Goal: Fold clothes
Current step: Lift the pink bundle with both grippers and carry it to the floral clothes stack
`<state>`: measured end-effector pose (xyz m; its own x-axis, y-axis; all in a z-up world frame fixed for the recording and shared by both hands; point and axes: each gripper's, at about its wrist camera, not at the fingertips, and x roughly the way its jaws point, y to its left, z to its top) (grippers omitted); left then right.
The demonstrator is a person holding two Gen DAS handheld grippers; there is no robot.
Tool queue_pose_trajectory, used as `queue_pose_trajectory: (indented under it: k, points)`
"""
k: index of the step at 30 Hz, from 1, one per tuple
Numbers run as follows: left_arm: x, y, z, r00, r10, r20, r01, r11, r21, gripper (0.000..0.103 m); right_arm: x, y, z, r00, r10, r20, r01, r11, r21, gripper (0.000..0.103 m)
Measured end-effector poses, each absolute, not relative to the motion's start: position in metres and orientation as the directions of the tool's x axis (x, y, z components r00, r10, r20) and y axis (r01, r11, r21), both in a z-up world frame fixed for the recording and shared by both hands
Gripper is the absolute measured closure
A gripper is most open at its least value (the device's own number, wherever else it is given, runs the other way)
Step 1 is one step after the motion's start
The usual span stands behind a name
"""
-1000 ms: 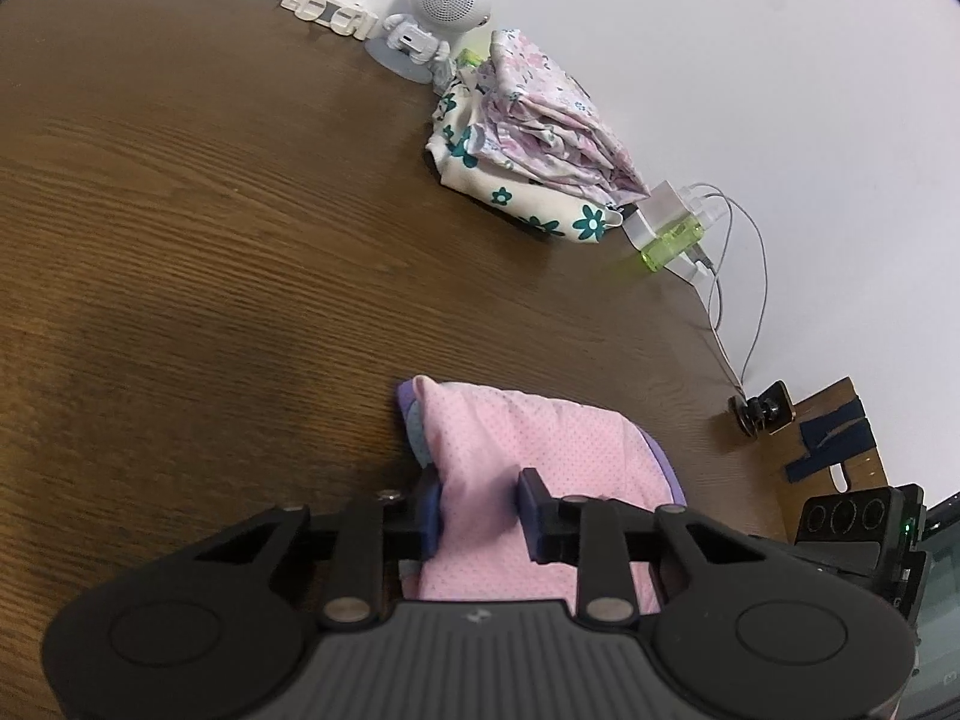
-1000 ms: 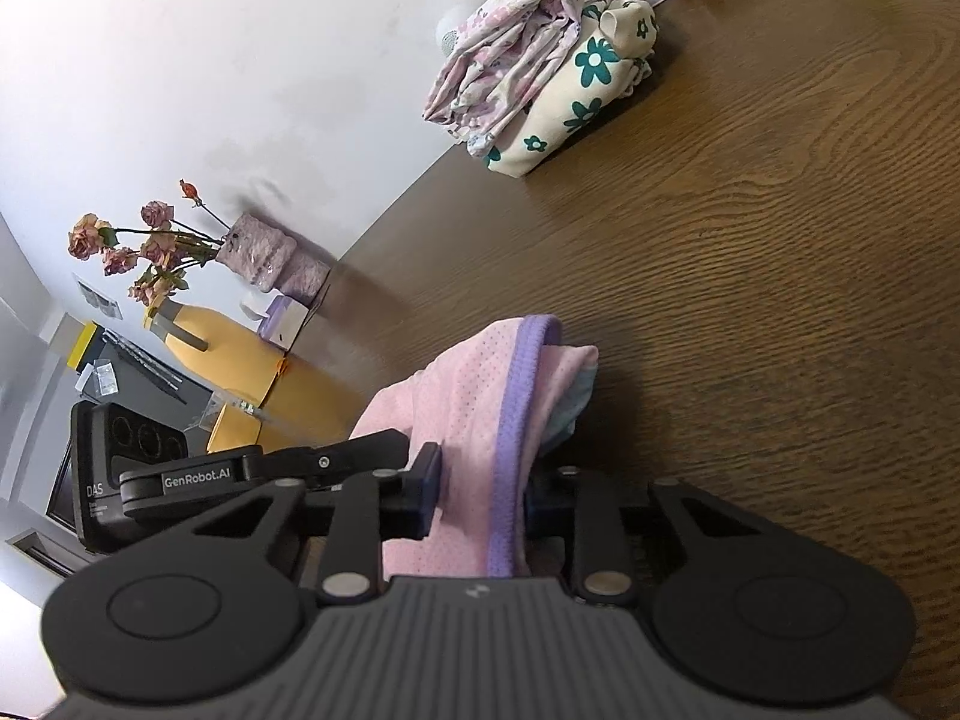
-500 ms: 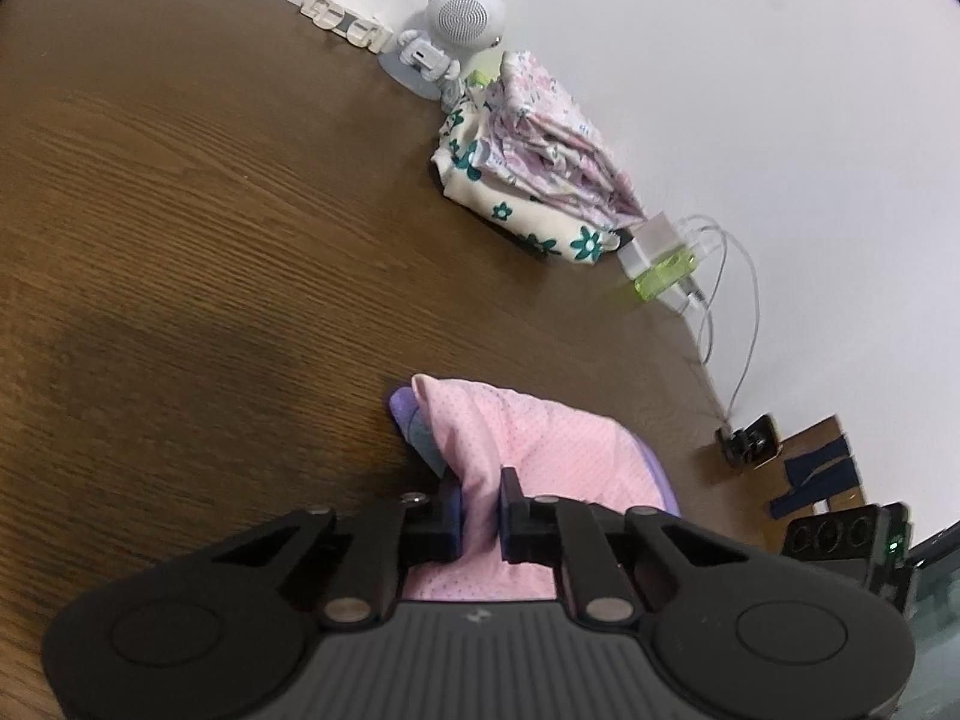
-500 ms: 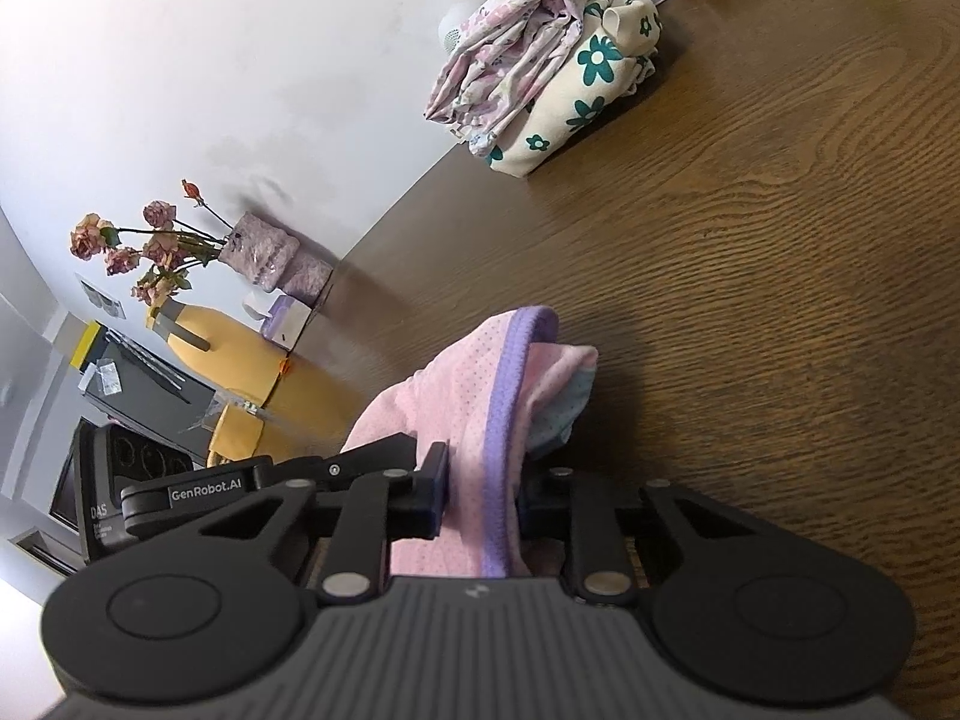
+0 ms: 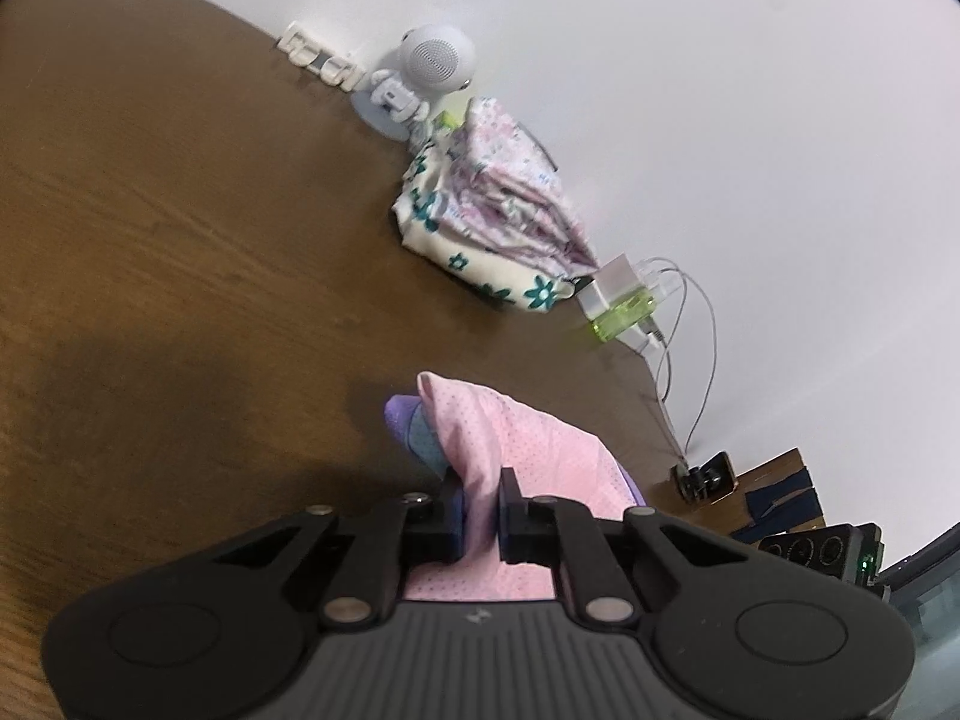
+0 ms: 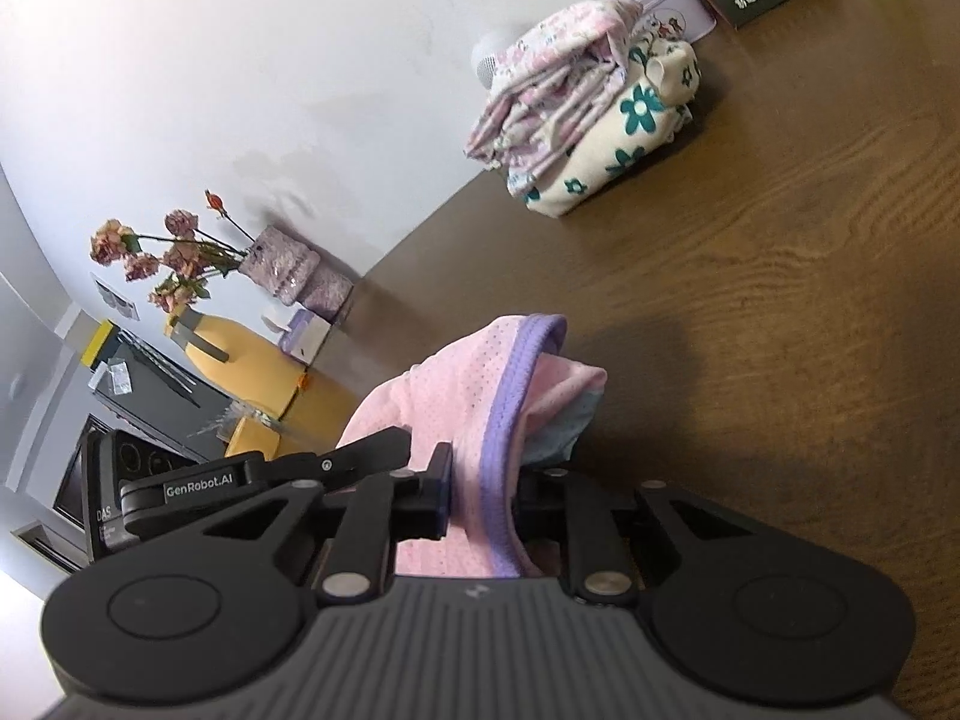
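My left gripper [image 5: 480,516] and right gripper [image 6: 480,498] fingers are pinching the soft, light pink mesh garment with purple trim [image 5: 510,438], low in each frame; it is draping limply, so gripping the hems seems best.

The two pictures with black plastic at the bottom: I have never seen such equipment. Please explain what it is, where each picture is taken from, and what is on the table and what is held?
There is no robot here. A person holds a hand tool in each hand, each ending in a two-finger claw, with a wide-angle camera looking forward along the fingers. The black shape at the bottom of each picture is that tool.

One picture comes from the left claw, the other from the right claw. Both are closed on the same pink garment with purple trim, gripping it at two places above the brown wooden table.

Farther back, by the white wall, lies a pile of folded floral clothes. Near it stand a small white round speaker and a white charger with cables. The right view also shows dried flowers in a vase.
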<state>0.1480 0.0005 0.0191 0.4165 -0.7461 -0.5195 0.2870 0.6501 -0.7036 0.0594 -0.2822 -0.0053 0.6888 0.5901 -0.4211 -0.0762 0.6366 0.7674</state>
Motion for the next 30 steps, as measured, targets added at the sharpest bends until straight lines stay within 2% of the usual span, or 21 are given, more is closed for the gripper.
queue_pose_trajectory:
  k: [15,23,30]
  points:
    - [0.174,-0.024,0.069,0.458,-0.754,-0.470,0.327,0.635,-0.700,0.095,0.087,-0.302,0.047,0.735,0.546,-0.401,-0.101,0.673,0.733,0.087]
    - [0.205,-0.053,0.103,0.513,-0.714,-0.477,0.374,0.686,-0.624,0.095,0.121,-0.314,0.081,0.763,0.505,-0.402,-0.111,0.716,0.689,0.087]
    - [0.244,-0.075,0.130,0.544,-0.702,-0.460,0.375,0.693,-0.615,0.095,0.167,-0.333,0.109,0.779,0.492,-0.388,-0.116,0.721,0.683,0.087]
